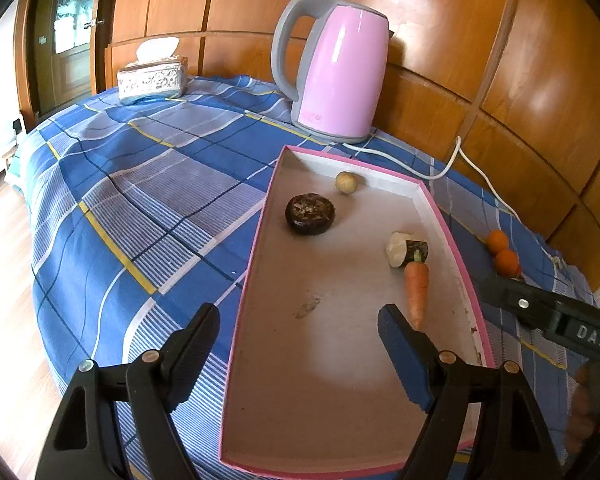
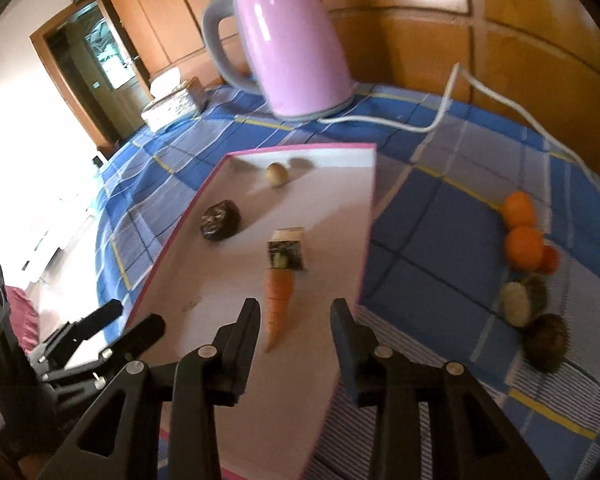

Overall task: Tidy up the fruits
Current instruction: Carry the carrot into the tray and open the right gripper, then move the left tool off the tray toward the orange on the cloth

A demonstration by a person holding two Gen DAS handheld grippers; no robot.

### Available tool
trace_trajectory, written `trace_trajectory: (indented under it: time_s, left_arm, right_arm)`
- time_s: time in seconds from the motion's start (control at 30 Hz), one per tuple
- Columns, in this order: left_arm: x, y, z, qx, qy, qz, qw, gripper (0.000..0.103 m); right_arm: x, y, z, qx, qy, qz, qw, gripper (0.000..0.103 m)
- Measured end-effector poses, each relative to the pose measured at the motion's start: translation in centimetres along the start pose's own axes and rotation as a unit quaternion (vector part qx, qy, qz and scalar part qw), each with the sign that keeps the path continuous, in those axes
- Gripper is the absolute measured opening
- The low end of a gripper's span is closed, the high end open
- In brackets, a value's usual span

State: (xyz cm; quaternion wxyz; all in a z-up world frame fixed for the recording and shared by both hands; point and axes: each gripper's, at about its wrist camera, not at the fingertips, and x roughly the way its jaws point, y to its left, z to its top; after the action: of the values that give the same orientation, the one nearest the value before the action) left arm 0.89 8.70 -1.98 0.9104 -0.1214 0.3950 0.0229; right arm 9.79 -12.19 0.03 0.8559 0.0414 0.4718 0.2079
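Note:
A pink-rimmed shallow box (image 1: pixel 256 248) (image 2: pixel 366 240) lies on the blue checked cloth. In it lie a carrot (image 1: pixel 417 294) (image 2: pixel 278 300), a cut dark-skinned white piece (image 1: pixel 406 249) (image 2: pixel 287 250), a dark round fruit (image 1: pixel 310 214) (image 2: pixel 219 221) and a small tan ball (image 1: pixel 346 182) (image 2: pixel 276 174). Two oranges (image 1: pixel 502 252) (image 2: pixel 521 228) lie right of the box, with a small red fruit (image 2: pixel 551 260), a halved brown fruit (image 2: pixel 522 302) and a brown fuzzy fruit (image 2: pixel 546 342). My left gripper (image 1: pixel 300 324) is open and empty over the box's near end. My right gripper (image 2: pixel 294 316) is open, the carrot tip between its fingers.
A pink electric kettle (image 1: pixel 336 68) (image 2: pixel 288 40) stands behind the box, its white cord (image 1: pixel 452 160) (image 2: pixel 452 92) trailing right along the wooden wall. A silver tissue box (image 1: pixel 152 76) (image 2: pixel 174 100) sits at the far left. The table edge drops off on the left.

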Motion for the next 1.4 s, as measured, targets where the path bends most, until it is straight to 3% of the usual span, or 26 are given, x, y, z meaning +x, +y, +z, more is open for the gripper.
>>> trace_trajectory:
  time_s: [0.2,0.4,0.73,1.0,1.13,1.27,1.4]
  left_arm:
    - [-0.1,-0.3,-0.1,0.004,0.000,-0.002,1.0000,0.082]
    - [-0.2,-0.5,-0.1,0.009,0.000,-0.003,1.0000,0.082]
    - [-0.3,-0.9,-0.2,0.016,-0.001,-0.004,0.9999,0.082]
    - [-0.3,-1.5,-0.3,0.026,0.001,-0.004,0.9996,0.082]
    - [-0.3,-1.8,-0.3,0.032,0.002,-0.004,0.9995,0.082]
    - [-0.3,-2.3,-0.4,0.041,0.003,-0.003,0.9991,0.082]
    - [-0.3,-2.8,-0.4,0.049,0.005,-0.004,0.9988,0.082]
  right_arm:
    - [-2.5,-2.7,-1.6,0.016,-0.025,-0.056,0.998,0.037]
    - [-5.1,-7.5,-3.7,0.076,-0.052,-0.126,0.988,0.037]
    - [-9.6,-15.9,-7.8,0.179,-0.081,-0.268,0.943,0.037]
    - [-11.6,-22.0,-12.2,0.274,-0.076,-0.359,0.889,0.037]
    - [-12.6,-23.8,-14.3,0.309,-0.075,-0.381,0.868,0.037]
    - [-13.0,-24.8,-15.7,0.330,-0.073,-0.391,0.856,0.037]
    - [-12.7,-25.0,-16.0,0.327,-0.077,-0.396,0.855,0.038]
